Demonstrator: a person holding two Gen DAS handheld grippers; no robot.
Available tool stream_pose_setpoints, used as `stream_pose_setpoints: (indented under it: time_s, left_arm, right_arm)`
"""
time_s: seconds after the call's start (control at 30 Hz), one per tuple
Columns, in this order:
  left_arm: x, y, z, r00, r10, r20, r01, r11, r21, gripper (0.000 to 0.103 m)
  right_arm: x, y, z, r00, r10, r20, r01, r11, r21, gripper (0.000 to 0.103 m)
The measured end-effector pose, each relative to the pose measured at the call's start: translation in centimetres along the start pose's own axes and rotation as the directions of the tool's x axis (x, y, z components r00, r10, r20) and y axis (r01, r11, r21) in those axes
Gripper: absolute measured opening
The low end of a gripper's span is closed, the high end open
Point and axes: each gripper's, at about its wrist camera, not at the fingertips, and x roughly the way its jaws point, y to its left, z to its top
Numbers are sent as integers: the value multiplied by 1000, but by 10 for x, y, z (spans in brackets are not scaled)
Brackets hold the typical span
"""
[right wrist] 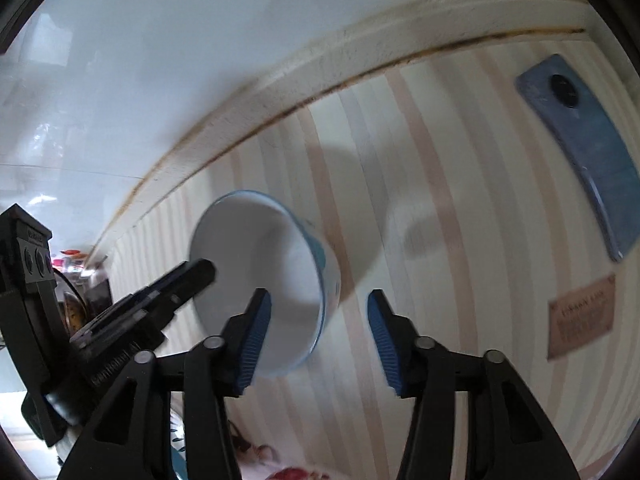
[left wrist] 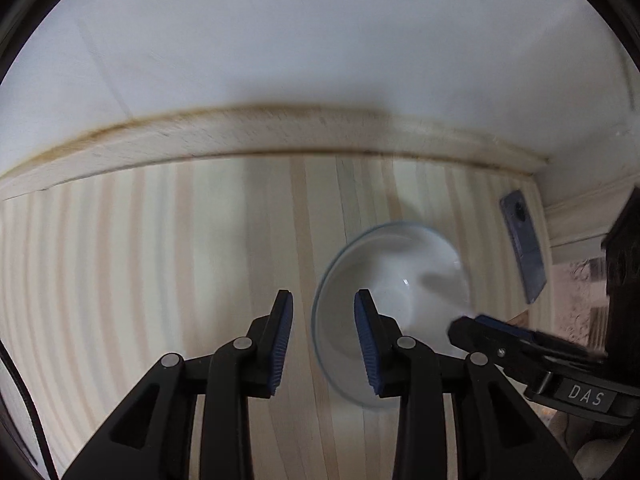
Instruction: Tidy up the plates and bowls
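Left tool astride bowl rim

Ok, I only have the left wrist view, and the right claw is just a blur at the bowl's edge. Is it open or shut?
Observer: Open. The right wrist view shows the right claw with its fingers apart and the bowl wall between them.
Operator: Anything lying near the phone that I can't see?
Observer: Yes, a small brown card lies flat beside the phone, apart from it.
Operator: What does the bowl's outside look like?
Observer: Pale with blue markings under a blue rim. It is too blurred to make out the pattern.
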Motion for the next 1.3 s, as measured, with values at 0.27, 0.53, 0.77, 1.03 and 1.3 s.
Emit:
stream_pose_setpoints:
  time_s: [0.27, 0.53, 0.77, 1.03, 1.3]
  left_arm:
    - [13, -5, -6, 1000, 11, -8, -10, 999, 35, 19]
    - [-20, -10, -17, 999, 24, 23, -25, 998, 55, 19]
    - [-67, -22, -43, 998, 13, 59, -19, 995, 102, 19]
    - [-114, -33, -92, 995, -12, 102, -4, 987, 161, 19]
    - [-126, -35, -148, 996, -18, 90, 2, 984, 179, 19]
  right_arm:
    - [15, 3, -3, 999, -18, -27, 18, 1000, -13, 13]
    - [-15, 21, -20, 1000, -15, -11, 14, 999, -41, 13]
    - [-60, 32, -60, 1000, -3, 16, 4, 998, -59, 13]
    - [-96, 36, -133, 1000, 2, 28, 0, 998, -68, 13]
    - [-100, 31, -214, 1000, -13, 3, 13, 997, -70, 13]
